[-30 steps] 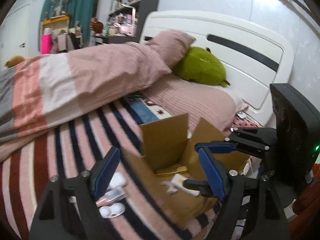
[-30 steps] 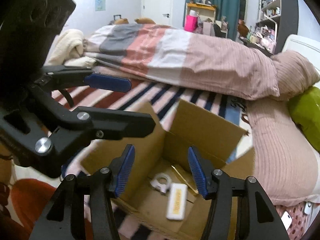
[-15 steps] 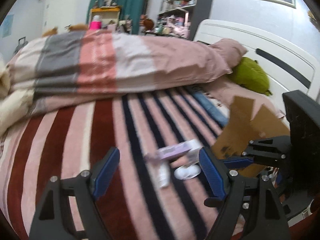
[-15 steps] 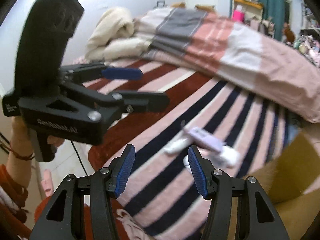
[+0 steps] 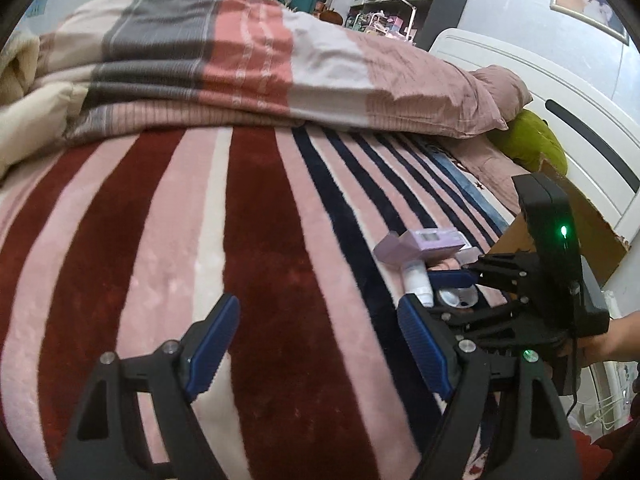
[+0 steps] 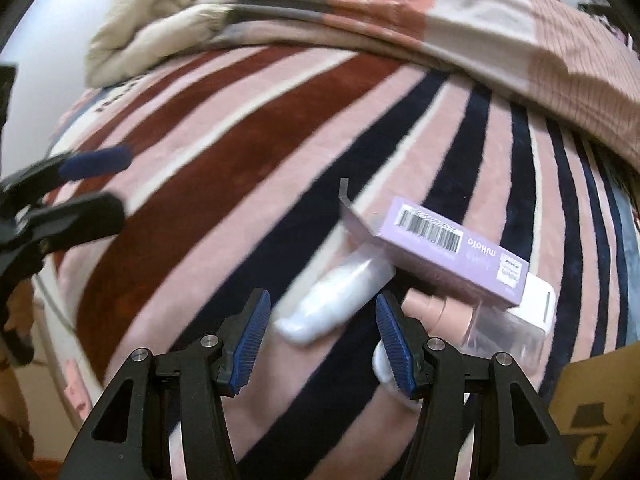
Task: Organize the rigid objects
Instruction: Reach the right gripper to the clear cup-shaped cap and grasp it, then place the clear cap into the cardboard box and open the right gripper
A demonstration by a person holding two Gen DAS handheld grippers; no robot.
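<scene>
A small pile lies on the striped blanket: a purple carton [image 6: 448, 248] with a barcode, a white tube [image 6: 332, 300] under its left end, a clear bottle with a pink cap [image 6: 460, 316], and a small white round piece [image 6: 379, 362]. My right gripper [image 6: 323, 340] is open just above the tube, nothing pressed between its pads. In the left wrist view the purple carton [image 5: 424, 240] and tube [image 5: 418, 280] sit to the right, with the right gripper [image 5: 456, 296] over them. My left gripper [image 5: 320, 344] is open and empty above bare blanket.
A brown cardboard box [image 5: 592, 236] stands right of the pile, its corner [image 6: 592, 412] close to my right fingers. A folded quilt [image 5: 280, 68] lies across the bed behind. The white headboard [image 5: 560, 120] and a green cushion [image 5: 532, 148] are far right.
Both grippers swung away from the open cardboard box and came down over the striped blanket. The right one now hangs over the loose pile; jaw widths look unchanged.
</scene>
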